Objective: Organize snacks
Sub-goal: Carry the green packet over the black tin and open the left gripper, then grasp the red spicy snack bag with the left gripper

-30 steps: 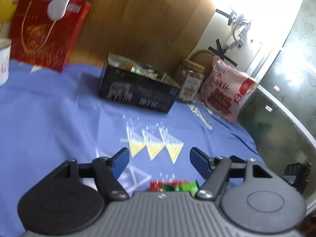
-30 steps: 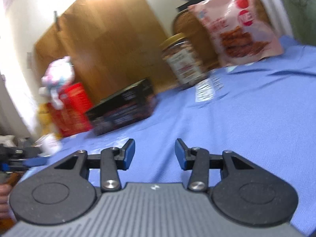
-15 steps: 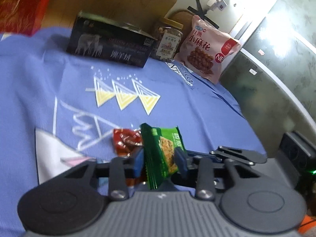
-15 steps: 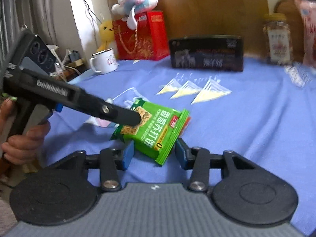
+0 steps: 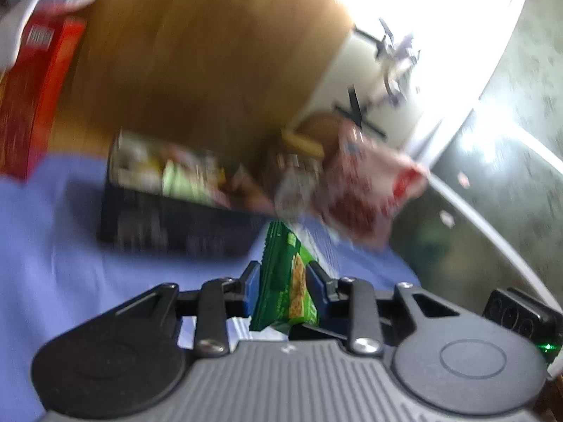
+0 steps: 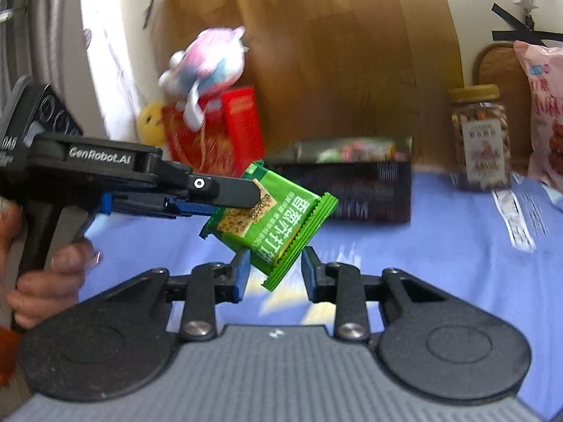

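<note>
Left gripper [image 5: 283, 286] clenched on green biscuit packet [image 6: 272, 219]; right gripper [image 6: 276, 270] released beneath; black box [image 6: 352, 190], nut jar [image 6: 480, 137] behind.

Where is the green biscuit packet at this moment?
The green biscuit packet is off the blue tablecloth, clamped in the left gripper. In the right wrist view it hangs before the black box, just above the open right gripper.

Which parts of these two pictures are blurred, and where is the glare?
Left wrist view: background motion-blurred, black open box smeared; green snack packet in left tongs sharp; glare upper right. Right wrist view: mostly sharp; plush toy slightly blurred.
</note>
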The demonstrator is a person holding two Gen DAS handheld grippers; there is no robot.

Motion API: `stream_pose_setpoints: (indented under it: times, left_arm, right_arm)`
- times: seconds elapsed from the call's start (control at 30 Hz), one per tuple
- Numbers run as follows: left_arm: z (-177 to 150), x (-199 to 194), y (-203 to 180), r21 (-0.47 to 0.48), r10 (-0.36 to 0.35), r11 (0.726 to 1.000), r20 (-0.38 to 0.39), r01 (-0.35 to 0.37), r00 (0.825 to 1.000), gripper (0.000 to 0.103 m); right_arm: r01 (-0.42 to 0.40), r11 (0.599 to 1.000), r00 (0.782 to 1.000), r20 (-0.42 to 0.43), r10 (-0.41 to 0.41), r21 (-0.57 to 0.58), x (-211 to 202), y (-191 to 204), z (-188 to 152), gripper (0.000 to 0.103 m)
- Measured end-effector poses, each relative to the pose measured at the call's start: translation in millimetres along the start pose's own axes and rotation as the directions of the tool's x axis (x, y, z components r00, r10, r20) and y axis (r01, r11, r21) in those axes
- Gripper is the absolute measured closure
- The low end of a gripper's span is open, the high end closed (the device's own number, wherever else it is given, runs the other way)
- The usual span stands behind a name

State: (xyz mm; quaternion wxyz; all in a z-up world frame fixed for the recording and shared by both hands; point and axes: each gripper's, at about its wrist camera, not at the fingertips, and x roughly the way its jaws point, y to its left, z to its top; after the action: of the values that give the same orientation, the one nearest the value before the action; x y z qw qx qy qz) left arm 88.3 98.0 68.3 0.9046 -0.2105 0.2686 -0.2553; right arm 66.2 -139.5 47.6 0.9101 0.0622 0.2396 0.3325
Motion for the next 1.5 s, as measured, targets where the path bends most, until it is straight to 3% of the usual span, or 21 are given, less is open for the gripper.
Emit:
stream_pose_setpoints:
  times: [0.2, 0.27, 0.33, 0.4, 0.53, 0.6, 0.7, 0.8, 0.9, 1.0, 1.07, 1.2, 1.27, 1.3, 1.37, 1.43, 1.5]
  left_arm:
    - [64.8, 35.5, 39.5, -0.025, 0.068, 0.997, 0.085, -0.066, 0.994, 0.073]
    - [79.7, 56.1, 56.9, -0.018, 0.151, 0.989, 0.082, -0.150, 0.985, 0.058]
    - [85.1, 74.9, 71.4, -0.005, 0.260, 0.966, 0.057, -0.260, 0.964, 0.057]
    - [83.5, 83.9, 82.1, 0.004, 0.310, 0.951, 0.025, -0.310, 0.950, 0.057]
    - [66.2, 60.5, 80.3, 0.011, 0.288, 0.957, 0.045, -0.289, 0.956, 0.057]
    - [53.2, 42.3, 73.2, 0.017, 0.259, 0.965, 0.034, -0.260, 0.965, 0.057]
    - [25.9, 19.3, 60.5, 0.016, 0.192, 0.981, -0.043, -0.191, 0.980, 0.057]
    - [-11.8, -0.1, 44.6, 0.011, 0.136, 0.991, -0.156, -0.136, 0.978, 0.054]
    - [-46.6, -16.3, 33.7, -0.007, 0.097, 0.995, -0.236, -0.101, 0.967, 0.045]
    - [-75.5, -30.0, 27.7, -0.011, 0.099, 0.994, -0.270, -0.106, 0.958, 0.038]
    - [-91.5, -28.2, 27.5, -0.057, 0.085, 0.993, -0.303, -0.107, 0.949, 0.032]
    - [-112.1, -25.4, 11.2, -0.080, 0.032, 0.995, -0.295, -0.058, 0.955, 0.027]
    - [-115.3, -22.9, 0.0, -0.061, 0.069, 0.994, -0.282, -0.090, 0.957, 0.025]
    - [-116.8, -22.4, -4.0, -0.046, 0.086, 0.994, -0.276, -0.102, 0.957, 0.029]
    - [-117.4, -20.9, -6.3, -0.056, 0.111, 0.990, -0.266, -0.130, 0.958, 0.058]
    - [-115.9, -18.7, -6.3, -0.070, 0.106, 0.989, -0.254, -0.128, 0.961, 0.076]
    - [-114.0, -19.2, -7.2, -0.072, 0.104, 0.990, -0.224, -0.123, 0.969, 0.086]
  right_arm:
    - [-0.001, 1.000, 1.000, -0.003, 0.001, 0.009, 76.9, -16.9, 61.1, 0.069]
    - [0.018, 1.000, 1.000, -0.012, -0.018, -0.003, 108.8, -23.4, 72.0, 0.063]
    - [0.045, 0.999, 0.998, -0.044, -0.045, 0.008, 134.9, -30.4, 75.0, 0.063]
    - [0.062, 0.997, 0.997, -0.058, -0.060, 0.046, 142.1, -38.6, 72.9, 0.063]
    - [-0.009, 0.992, 1.000, 0.006, 0.008, 0.125, 96.3, -49.6, 54.8, 0.062]
    - [-0.062, 0.983, 0.998, -0.007, 0.064, 0.172, 67.4, -53.1, 40.1, 0.062]
    - [-0.126, 0.976, 0.989, -0.048, 0.137, 0.178, 30.7, -52.5, 9.0, 0.061]
    - [-0.154, 0.972, 0.973, -0.143, 0.180, 0.175, 7.6, -47.0, -26.4, 0.059]
    - [-0.147, 0.976, 0.963, -0.201, 0.179, 0.163, -13.0, -38.9, -53.5, 0.055]
    - [-0.153, 0.983, 0.956, -0.236, 0.173, 0.099, -24.3, -24.0, -66.7, 0.054]
    - [-0.166, 0.986, 0.953, -0.251, 0.169, 0.033, -29.0, -7.1, -74.6, 0.048]
    - [-0.122, 0.986, 0.971, -0.219, 0.094, -0.116, -31.5, 18.9, -85.6, 0.045]
    - [-0.092, 0.985, 0.979, -0.192, 0.063, -0.145, -36.4, 24.9, -92.3, 0.044]
    - [-0.083, 0.985, 0.981, -0.187, 0.055, -0.148, -35.4, 23.6, -92.9, 0.044]
    - [-0.052, 0.990, 0.984, -0.175, 0.028, -0.134, -35.6, 19.7, -91.9, 0.042]
    - [-0.029, 0.995, 0.986, -0.164, 0.013, -0.099, -38.8, 11.7, -91.2, 0.035]
    - [-0.032, 0.999, 0.988, -0.153, 0.025, -0.044, -36.7, 2.7, -89.5, 0.032]
